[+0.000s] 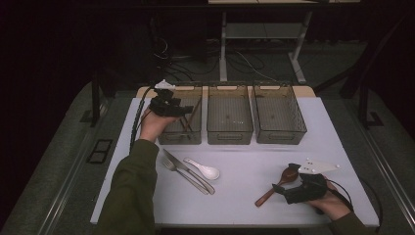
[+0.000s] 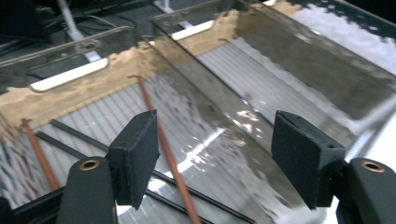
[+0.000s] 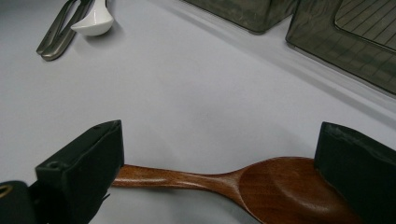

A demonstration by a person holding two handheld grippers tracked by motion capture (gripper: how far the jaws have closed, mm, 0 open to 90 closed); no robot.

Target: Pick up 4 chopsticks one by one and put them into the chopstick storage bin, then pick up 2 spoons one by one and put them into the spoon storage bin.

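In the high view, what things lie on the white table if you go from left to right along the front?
Fork → knife → white spoon → wooden spoon → right gripper.

Left gripper (image 1: 182, 111) held over the left bin (image 1: 182, 128), which has chopsticks (image 1: 188, 121) inside. Two more bins, middle (image 1: 229, 128) and right (image 1: 279, 128), stand in a row beside it. On the white bench (image 1: 244, 200): fork (image 1: 183, 175), knife (image 1: 193, 177), white spoon (image 1: 203, 169). Right gripper (image 1: 278, 188) rests at the wooden spoon (image 1: 276, 186), fingers apart.
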